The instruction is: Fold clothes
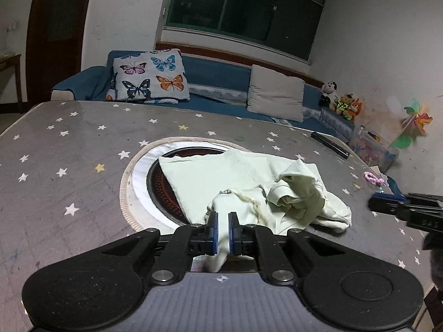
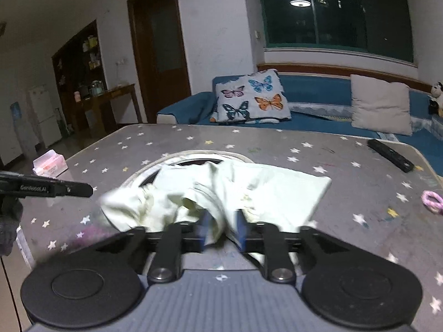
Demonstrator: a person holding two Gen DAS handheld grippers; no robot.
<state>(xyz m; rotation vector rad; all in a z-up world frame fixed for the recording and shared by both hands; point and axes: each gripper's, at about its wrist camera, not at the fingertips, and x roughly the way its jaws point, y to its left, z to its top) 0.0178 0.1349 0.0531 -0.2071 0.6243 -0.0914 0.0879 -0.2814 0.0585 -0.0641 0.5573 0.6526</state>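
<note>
A pale yellow-green garment (image 1: pixel 221 171) lies crumpled on the star-patterned table (image 1: pixel 69 149), partly over a round opening in the tabletop. My left gripper (image 1: pixel 223 227) is shut on a bunched part at the garment's near edge, and cloth hangs down between its blue pads. In the right wrist view the garment (image 2: pixel 277 188) spreads ahead and is blurred. My right gripper (image 2: pixel 223 229) is shut on a thick fold of it, with its pads wider apart. Each gripper shows from the side in the other view: the right gripper (image 1: pixel 401 207) and the left gripper (image 2: pixel 55 189).
A round recessed heater (image 1: pixel 166 185) with a pale rim sits mid-table under the garment. A black remote (image 2: pixel 390 155) and a pink hair tie (image 2: pixel 433 202) lie on the right, and a pink tissue box (image 2: pixel 49 163) on the left edge. A blue sofa (image 1: pixel 216 74) with cushions stands behind.
</note>
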